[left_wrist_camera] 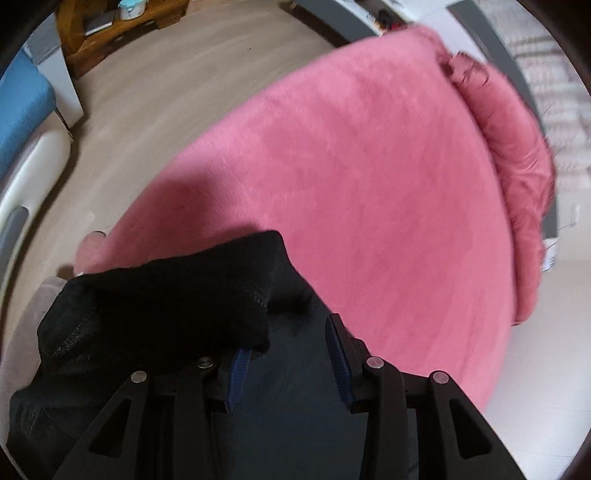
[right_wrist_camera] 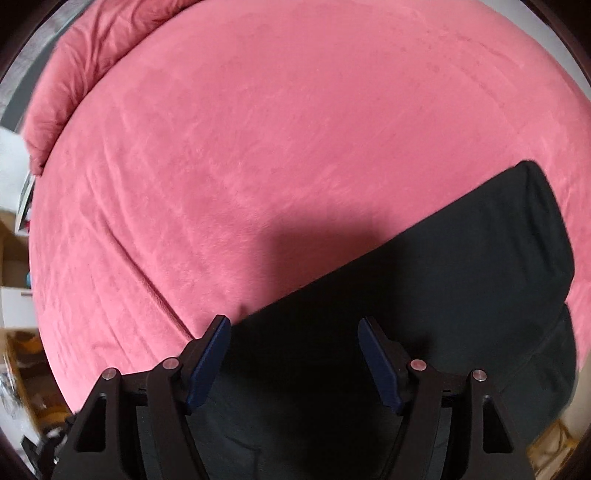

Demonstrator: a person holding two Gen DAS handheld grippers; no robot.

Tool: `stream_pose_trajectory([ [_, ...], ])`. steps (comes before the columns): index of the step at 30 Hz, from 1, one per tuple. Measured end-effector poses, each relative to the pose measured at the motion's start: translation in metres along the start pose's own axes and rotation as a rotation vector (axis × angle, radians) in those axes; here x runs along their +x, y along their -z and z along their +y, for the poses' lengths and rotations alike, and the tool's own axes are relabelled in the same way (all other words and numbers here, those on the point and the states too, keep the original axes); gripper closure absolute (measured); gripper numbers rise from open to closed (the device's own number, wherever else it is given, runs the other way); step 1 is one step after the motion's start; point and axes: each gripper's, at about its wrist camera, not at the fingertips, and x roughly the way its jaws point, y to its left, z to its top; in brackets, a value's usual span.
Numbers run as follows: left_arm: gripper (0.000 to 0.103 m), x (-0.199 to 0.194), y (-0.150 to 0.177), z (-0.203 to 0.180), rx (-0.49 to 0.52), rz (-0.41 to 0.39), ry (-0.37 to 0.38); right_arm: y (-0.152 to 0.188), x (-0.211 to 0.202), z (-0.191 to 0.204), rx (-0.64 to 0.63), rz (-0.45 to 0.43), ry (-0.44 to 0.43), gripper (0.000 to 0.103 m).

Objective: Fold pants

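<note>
Lying on a pink bed cover (right_wrist_camera: 258, 147), the black pants (right_wrist_camera: 424, 277) occupy the near edge of the bed. In the right wrist view they run as a long folded band from 6 o'clock out toward 3 o'clock. The right claw (right_wrist_camera: 293, 325) points steeply down over them, its blue pads spread wide with nothing gripped; the left pad sits at the cloth's upper edge. In the left wrist view, a bunched fold of the pants (left_wrist_camera: 166, 295) is heaped at 8 o'clock over the left finger. The left claw (left_wrist_camera: 291, 332) stands partly open, gripping nothing. A rumpled pink pillow (left_wrist_camera: 509, 147) lies at 2 o'clock, and a wooden shelf unit (left_wrist_camera: 110, 33) stands at 11 o'clock beyond the floor (left_wrist_camera: 147, 110).
</note>
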Motion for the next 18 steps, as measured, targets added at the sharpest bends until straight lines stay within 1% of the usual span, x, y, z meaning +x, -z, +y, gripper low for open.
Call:
stream_pose_trajectory([
  [1,0.061,0.007,0.001,-0.005,0.005,0.006,-0.038,-0.001,0.003,0.002,0.014,0.004,0.007,0.031],
  [2,0.058,0.012,0.001,-0.008,0.008,0.01,-0.059,-0.001,0.005,0.004,0.026,0.008,0.02,0.031],
  [4,0.043,0.025,0.002,-0.019,0.05,0.03,-0.109,-0.003,0.011,0.008,0.034,0.013,0.052,0.031],
  [5,0.039,0.028,0.002,-0.025,0.072,0.026,-0.126,-0.003,0.014,0.01,0.02,0.015,0.067,0.031],
  [7,0.023,0.032,0.002,-0.034,0.086,0.032,-0.141,0.0,0.017,0.018,-0.024,0.006,0.098,0.03],
  [9,0.016,0.037,0.002,-0.04,0.082,0.039,-0.163,0.007,0.018,0.024,-0.07,-0.015,0.13,0.037],
  [10,0.012,0.04,0.001,-0.042,0.069,0.04,-0.175,0.01,0.017,0.027,-0.091,-0.028,0.135,0.043],
  [11,0.011,0.043,0.001,-0.043,0.066,0.044,-0.189,0.013,0.017,0.028,-0.11,-0.038,0.134,0.049],
  [12,0.01,0.047,0.002,-0.048,0.084,0.055,-0.222,0.015,0.016,0.028,-0.129,-0.048,0.133,0.053],
  [14,0.01,0.052,0.005,-0.057,0.118,0.068,-0.286,0.021,0.013,0.025,-0.15,-0.062,0.119,0.065],
  [15,0.011,0.055,0.007,-0.062,0.141,0.071,-0.319,0.022,0.012,0.024,-0.163,-0.066,0.109,0.067],
  [16,0.014,0.055,0.011,-0.065,0.154,0.058,-0.349,0.025,0.011,0.023,-0.175,-0.069,0.097,0.072],
  [17,0.017,0.054,0.012,-0.066,0.153,0.044,-0.362,0.026,0.009,0.022,-0.182,-0.075,0.083,0.076],
  [18,0.027,0.053,0.016,-0.067,0.154,0.026,-0.383,0.028,0.008,0.017,-0.184,-0.081,0.064,0.077],
])
